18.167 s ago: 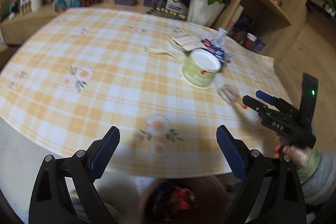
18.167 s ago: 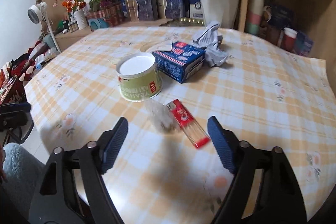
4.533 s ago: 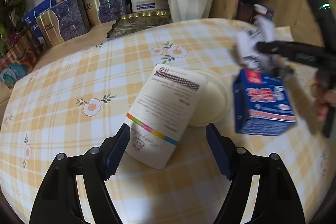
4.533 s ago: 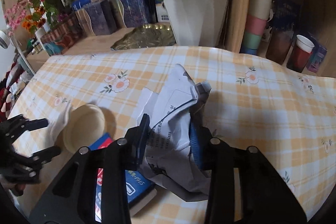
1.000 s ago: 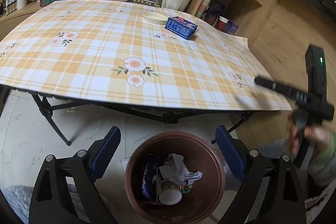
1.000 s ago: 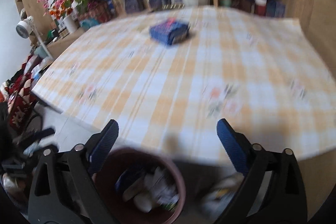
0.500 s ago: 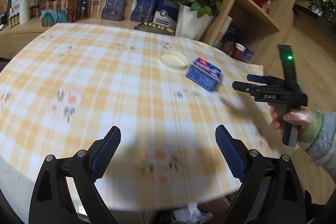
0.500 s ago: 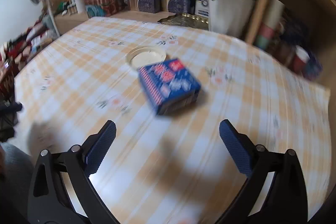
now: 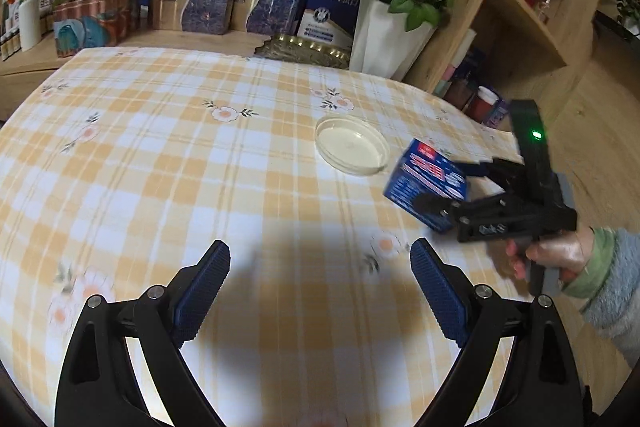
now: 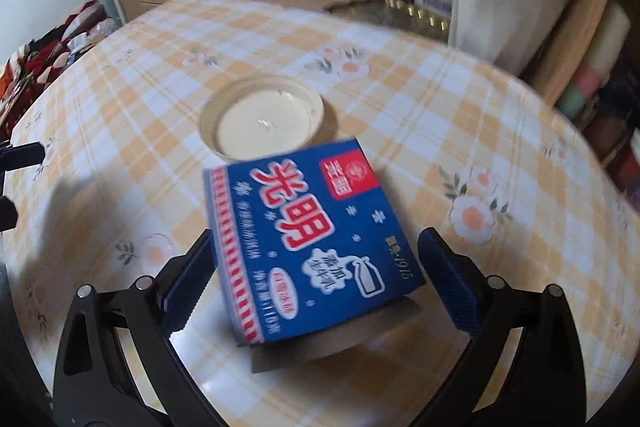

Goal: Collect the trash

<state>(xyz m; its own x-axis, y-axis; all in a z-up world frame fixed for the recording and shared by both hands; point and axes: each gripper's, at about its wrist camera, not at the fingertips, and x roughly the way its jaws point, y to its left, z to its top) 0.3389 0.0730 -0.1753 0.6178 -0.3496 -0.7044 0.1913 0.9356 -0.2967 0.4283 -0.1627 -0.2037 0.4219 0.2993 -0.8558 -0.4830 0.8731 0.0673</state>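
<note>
A blue milk carton box with red and white print lies on the yellow checked tablecloth. My right gripper straddles it and its jaws are closing. The left pad sits at the box's edge, while the right pad stands a little off its side. Seen from the left wrist, the same box looks tilted between the right gripper's fingers. Just behind the box lies a round cream lid, also visible as the lid. My left gripper hangs open over bare cloth, nothing between its pads.
A white pot of red roses, blue and gold gift boxes and a gold tray line the table's far edge. A wooden shelf stands at the right. A hand in a grey sleeve holds the right gripper.
Both grippers came up from the bin to the table. The right one moved forward and down until the blue box lay between its fingers. The left view advanced over the cloth.
</note>
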